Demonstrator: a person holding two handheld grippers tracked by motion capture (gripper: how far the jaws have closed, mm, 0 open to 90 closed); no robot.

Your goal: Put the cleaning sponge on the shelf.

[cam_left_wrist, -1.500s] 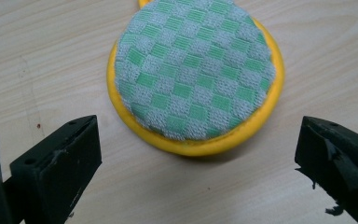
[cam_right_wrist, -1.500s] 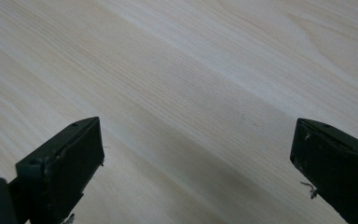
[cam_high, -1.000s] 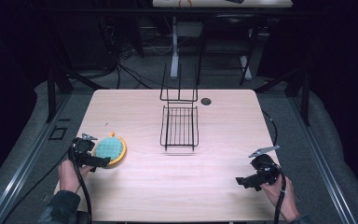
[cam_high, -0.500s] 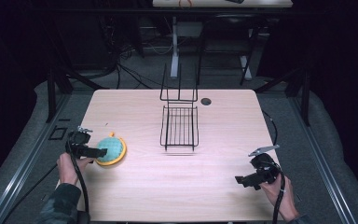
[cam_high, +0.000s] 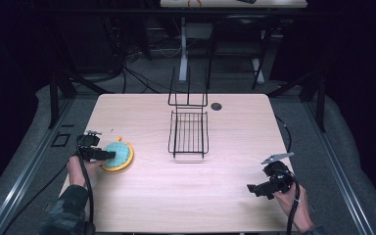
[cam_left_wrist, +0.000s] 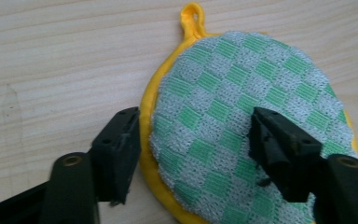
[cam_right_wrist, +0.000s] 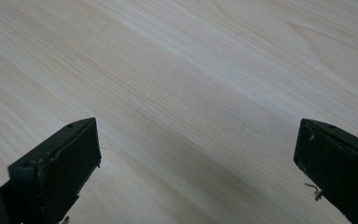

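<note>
The pot holder (cam_high: pixel 116 155), round with a green-and-grey checked face and a yellow rim, lies flat near the left edge of the table (cam_high: pixel 142 205), well apart from the black wire rack (cam_high: pixel 188 132) standing at the middle. Going from large to small: table, rack, pot holder, then the two grippers.

The left gripper (cam_left_wrist: pixel 193 142) hangs low over the holder with its fingers (cam_left_wrist: pixel 119 149) spread, one outside the yellow rim and the other over the checked cloth, nothing pinched yet. I would say the step is to take the holder by its edge; to do that well, the outer finger should slide under the rim before closing, so the cloth does not just bunch.

The right gripper (cam_high: pixel 269 183) rests near the right front corner, fingers released and holding nothing.

The left gripper view gives the weave and the yellow hanging loop (cam_left_wrist: pixel 191 11) clearly; the high view gives the rack.
</note>
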